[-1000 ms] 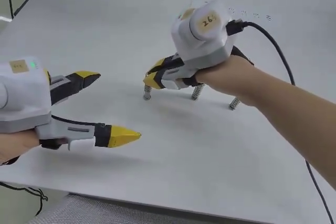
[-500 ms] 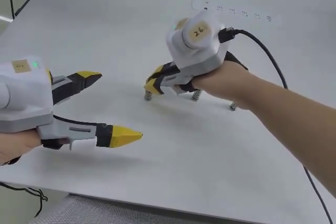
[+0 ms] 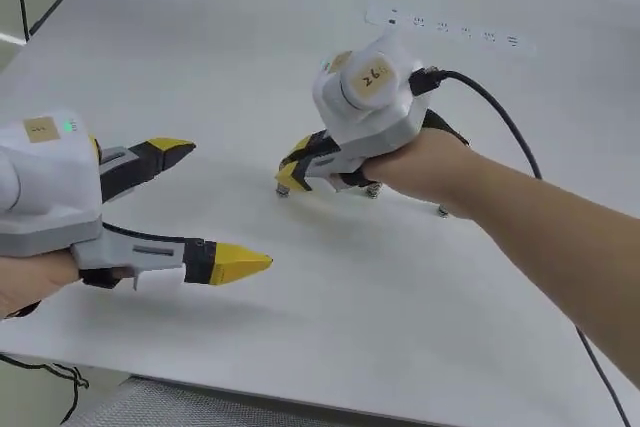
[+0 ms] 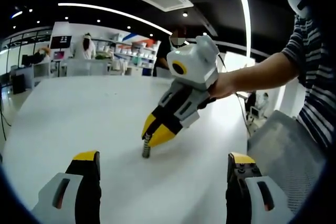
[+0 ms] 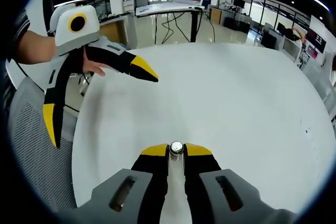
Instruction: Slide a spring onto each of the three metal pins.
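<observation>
Three short metal pins stand in a row on the white table, each with a spring around it. My right gripper point(image 3: 293, 173) is shut on the top of the leftmost spring point(image 3: 283, 188), whose round metal end point(image 5: 176, 148) shows between the yellow tips. From the left gripper view that spring point(image 4: 146, 149) stands upright under the right gripper point(image 4: 157, 131). The middle spring point(image 3: 372, 189) and the right spring point(image 3: 441, 211) peek out under the hand. My left gripper point(image 3: 205, 209) hovers open at the near left, holding nothing, and appears as the left gripper point(image 5: 97, 98) in the right gripper view.
A white power strip point(image 3: 450, 29) lies at the far side of the table point(image 3: 380, 317). A black cable point(image 3: 500, 112) runs from the right gripper back over the forearm. The table's near edge is just below the left gripper.
The right gripper has sunk lower over the leftmost pin, so less of the springs shows under the hand. The left gripper has stayed in place.
</observation>
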`<state>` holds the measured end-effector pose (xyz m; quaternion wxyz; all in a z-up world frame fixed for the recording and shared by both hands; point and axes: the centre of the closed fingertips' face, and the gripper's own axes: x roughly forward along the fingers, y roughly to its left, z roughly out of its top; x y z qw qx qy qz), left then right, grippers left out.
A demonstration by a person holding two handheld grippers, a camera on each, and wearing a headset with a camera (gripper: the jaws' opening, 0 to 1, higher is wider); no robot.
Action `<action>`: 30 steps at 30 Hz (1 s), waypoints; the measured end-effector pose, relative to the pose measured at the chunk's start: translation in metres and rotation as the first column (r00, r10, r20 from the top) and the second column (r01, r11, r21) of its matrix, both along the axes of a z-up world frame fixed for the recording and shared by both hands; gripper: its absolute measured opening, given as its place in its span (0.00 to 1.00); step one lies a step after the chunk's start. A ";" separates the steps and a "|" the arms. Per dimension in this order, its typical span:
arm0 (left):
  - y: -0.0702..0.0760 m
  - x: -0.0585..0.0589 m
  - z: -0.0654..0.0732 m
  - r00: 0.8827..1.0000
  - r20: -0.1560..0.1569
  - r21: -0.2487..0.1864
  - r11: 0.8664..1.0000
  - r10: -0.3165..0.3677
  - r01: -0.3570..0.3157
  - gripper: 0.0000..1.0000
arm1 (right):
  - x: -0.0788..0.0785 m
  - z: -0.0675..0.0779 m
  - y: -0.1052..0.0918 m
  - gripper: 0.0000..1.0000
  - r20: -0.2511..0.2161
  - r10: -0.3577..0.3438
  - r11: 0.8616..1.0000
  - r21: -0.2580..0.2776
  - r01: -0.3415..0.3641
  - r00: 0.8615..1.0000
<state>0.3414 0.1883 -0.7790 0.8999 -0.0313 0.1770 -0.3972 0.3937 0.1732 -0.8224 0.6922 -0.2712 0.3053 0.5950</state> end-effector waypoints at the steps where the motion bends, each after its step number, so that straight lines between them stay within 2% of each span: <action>1: 0.000 0.000 0.000 1.000 0.001 0.002 1.000 0.000 0.000 0.98 | 0.000 0.000 0.000 0.08 -0.003 0.000 1.000 0.000 0.000 1.000; 10: -0.001 0.003 0.002 1.000 0.004 0.000 1.000 -0.007 0.007 0.98 | 0.004 -0.001 0.001 0.08 -0.010 -0.007 1.000 -0.002 0.007 1.000; 17: -0.001 0.007 0.004 1.000 0.008 0.001 1.000 -0.009 0.009 0.98 | 0.009 -0.002 -0.002 0.09 0.008 -0.009 1.000 -0.011 0.009 1.000; 22: -0.001 0.007 0.005 1.000 0.007 0.004 1.000 -0.013 0.013 0.98 | 0.009 -0.002 -0.003 0.13 0.007 -0.012 1.000 -0.006 0.012 1.000; 30: -0.003 0.007 0.006 1.000 0.007 0.003 1.000 -0.017 0.017 0.98 | 0.009 0.001 -0.002 0.14 0.009 -0.015 1.000 0.005 0.015 1.000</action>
